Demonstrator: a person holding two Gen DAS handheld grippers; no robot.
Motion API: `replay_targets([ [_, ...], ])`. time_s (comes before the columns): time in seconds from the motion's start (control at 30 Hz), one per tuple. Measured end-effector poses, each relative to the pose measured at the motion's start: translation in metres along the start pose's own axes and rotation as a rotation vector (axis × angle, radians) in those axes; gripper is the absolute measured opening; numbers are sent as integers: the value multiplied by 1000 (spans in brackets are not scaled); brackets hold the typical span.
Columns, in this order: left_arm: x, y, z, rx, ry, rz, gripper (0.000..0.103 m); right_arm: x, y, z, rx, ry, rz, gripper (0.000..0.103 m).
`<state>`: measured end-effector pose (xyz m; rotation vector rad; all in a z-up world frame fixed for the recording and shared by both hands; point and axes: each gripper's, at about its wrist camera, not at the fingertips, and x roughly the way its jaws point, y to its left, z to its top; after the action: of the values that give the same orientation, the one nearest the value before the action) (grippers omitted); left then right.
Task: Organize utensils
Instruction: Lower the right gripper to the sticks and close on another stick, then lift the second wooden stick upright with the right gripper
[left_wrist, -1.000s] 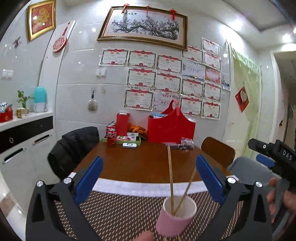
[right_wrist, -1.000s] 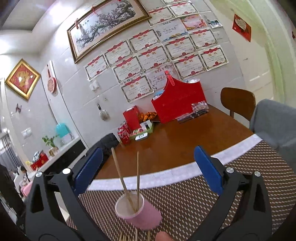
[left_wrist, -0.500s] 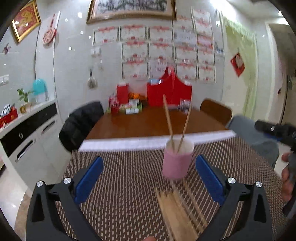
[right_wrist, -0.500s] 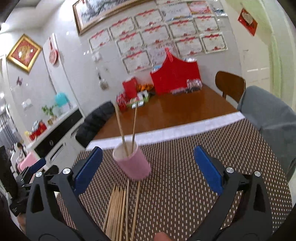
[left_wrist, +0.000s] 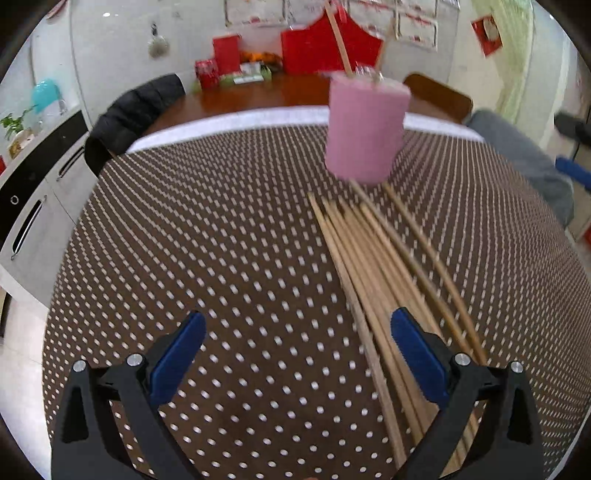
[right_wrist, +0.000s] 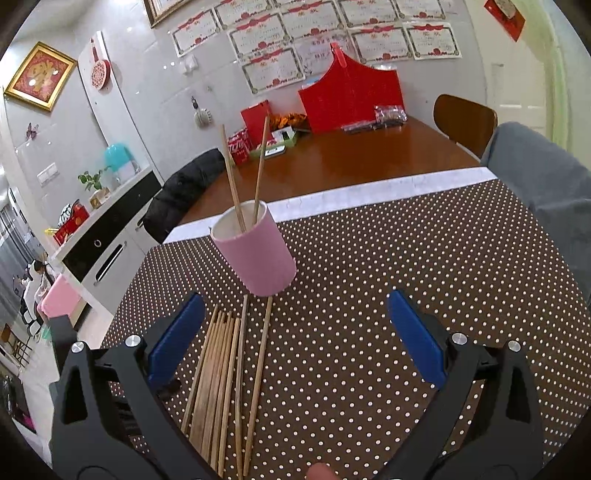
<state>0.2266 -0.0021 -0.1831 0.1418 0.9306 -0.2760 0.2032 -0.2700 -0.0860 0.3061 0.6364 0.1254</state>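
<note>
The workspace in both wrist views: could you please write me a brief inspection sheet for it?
Surface: brown polka-dot mat over a wooden table.
Job's things: pink cup upright, holding two chopsticks; loose chopsticks flat on the mat before it.
Clutter: red box, cans at the far edge.
Grippers: left gripper and right gripper open, empty.
Cables: nothing seen.
Surroundings: certificates on the wall, chairs, sideboard.

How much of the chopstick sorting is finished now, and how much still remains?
Early stage. Done: two chopsticks stand in the pink cup. In hand: nothing; the left gripper and the right gripper are both open and empty. Left: the bundle of loose chopsticks lying on the dotted mat in front of the cup.
</note>
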Motion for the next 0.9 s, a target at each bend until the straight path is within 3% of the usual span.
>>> replay_targets([
  [0.27,15,4,-9,-11,48,28,99,13,1,-9,-27,54,-11,97],
  [0.37,21,3,-3,5,59,69,99,29,5,-17,-59,112,-39,97],
  [0.57,37,8,17,-5,61,72,98,79,21,-36,-168,279,-76,97],
  [0.6,39,8,19,-5,62,68,98,89,25,-39,-189,304,-77,94],
  [0.77,47,8,32,4,68,73,98,125,29,-44,-187,399,-73,52],
  [0.83,51,6,40,11,74,73,98,129,32,-45,-201,404,-73,48],
  [0.9,50,7,38,17,80,75,98,132,36,-43,-200,417,-56,38],
])
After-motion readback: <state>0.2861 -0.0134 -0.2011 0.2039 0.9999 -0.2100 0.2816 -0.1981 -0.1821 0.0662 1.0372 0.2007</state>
